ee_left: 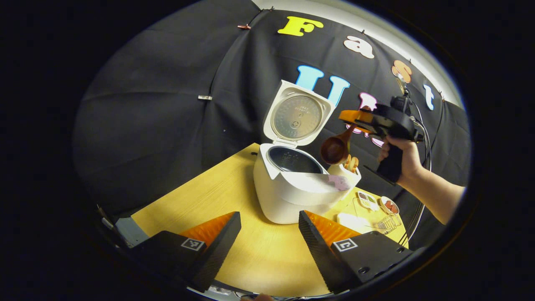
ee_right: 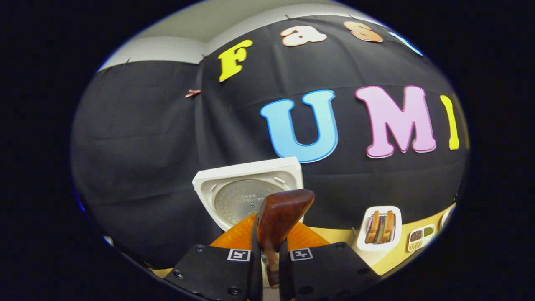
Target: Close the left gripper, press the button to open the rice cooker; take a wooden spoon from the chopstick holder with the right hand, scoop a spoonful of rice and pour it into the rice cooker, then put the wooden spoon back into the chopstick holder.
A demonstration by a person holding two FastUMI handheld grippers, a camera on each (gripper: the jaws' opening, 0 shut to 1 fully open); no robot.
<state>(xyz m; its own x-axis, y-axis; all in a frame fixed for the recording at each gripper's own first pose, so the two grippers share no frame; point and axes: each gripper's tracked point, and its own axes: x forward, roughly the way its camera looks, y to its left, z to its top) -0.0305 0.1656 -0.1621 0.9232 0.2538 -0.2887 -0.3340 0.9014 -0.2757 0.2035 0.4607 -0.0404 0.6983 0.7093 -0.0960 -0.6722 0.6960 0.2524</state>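
The white rice cooker (ee_left: 292, 188) stands on the wooden table (ee_left: 217, 196) with its lid (ee_left: 297, 115) swung up and the dark inner pot showing. My left gripper (ee_left: 269, 215) hangs open just in front of it, holding nothing. A hand holds my right gripper (ee_left: 355, 119) up to the right of the lid, shut on the handle of the wooden spoon (ee_left: 335, 149). The spoon's bowl hangs down above the white chopstick holder (ee_left: 349, 171), beside the pot's rim. In the right gripper view the spoon (ee_right: 282, 211) stands between the fingers of my right gripper (ee_right: 269, 246), before the lid (ee_right: 246, 192).
Beyond the cooker on the right lie small sauce dishes (ee_left: 368, 200), a round dish (ee_left: 390, 205) and a wire rack (ee_left: 386, 223). The right gripper view shows the chopstick holder (ee_right: 379, 228) with wooden utensils and a divided dish (ee_right: 421, 237). Black cloth walls the table.
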